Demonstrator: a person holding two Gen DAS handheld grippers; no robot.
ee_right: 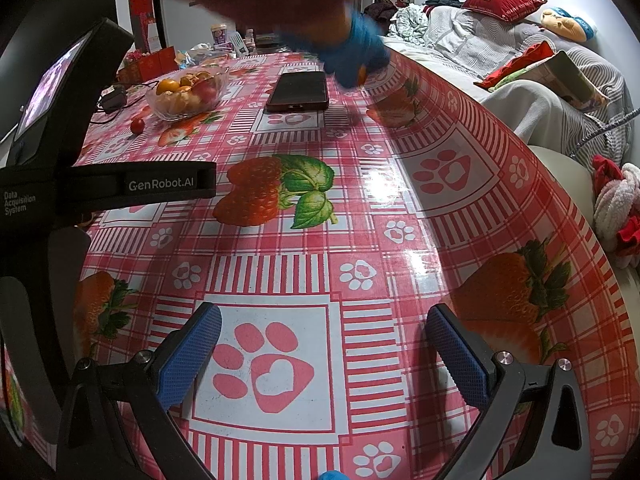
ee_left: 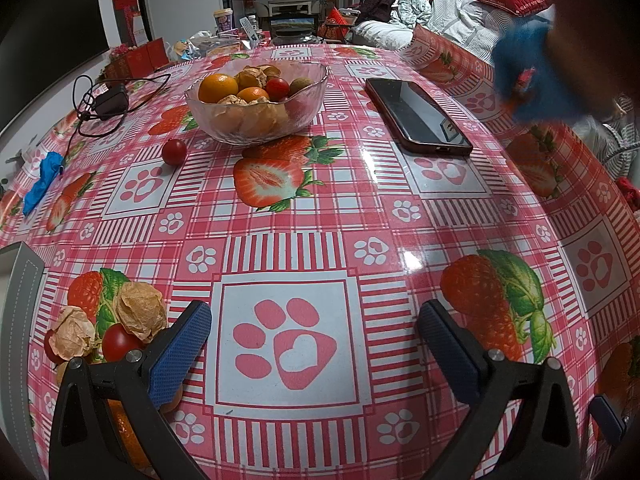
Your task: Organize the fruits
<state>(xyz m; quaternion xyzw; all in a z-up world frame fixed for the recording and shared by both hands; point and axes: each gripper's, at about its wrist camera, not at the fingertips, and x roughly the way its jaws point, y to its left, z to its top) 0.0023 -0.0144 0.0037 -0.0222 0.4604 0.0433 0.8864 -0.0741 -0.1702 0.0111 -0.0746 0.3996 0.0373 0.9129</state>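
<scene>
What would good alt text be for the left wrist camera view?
The open left gripper hovers over a red strawberry-print tablecloth, loose cherry tomatoes and papery husked fruits by its left finger. Beyond sit a clear glass bowl of fruit, a lone red tomato and a dark smartphone.

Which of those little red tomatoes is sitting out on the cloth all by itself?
The cherry tomato just left of the glass bowl. It lies alone on the cloth; one sits inside the bowl and another is tucked among papery husked fruits by the left tool.
</scene>
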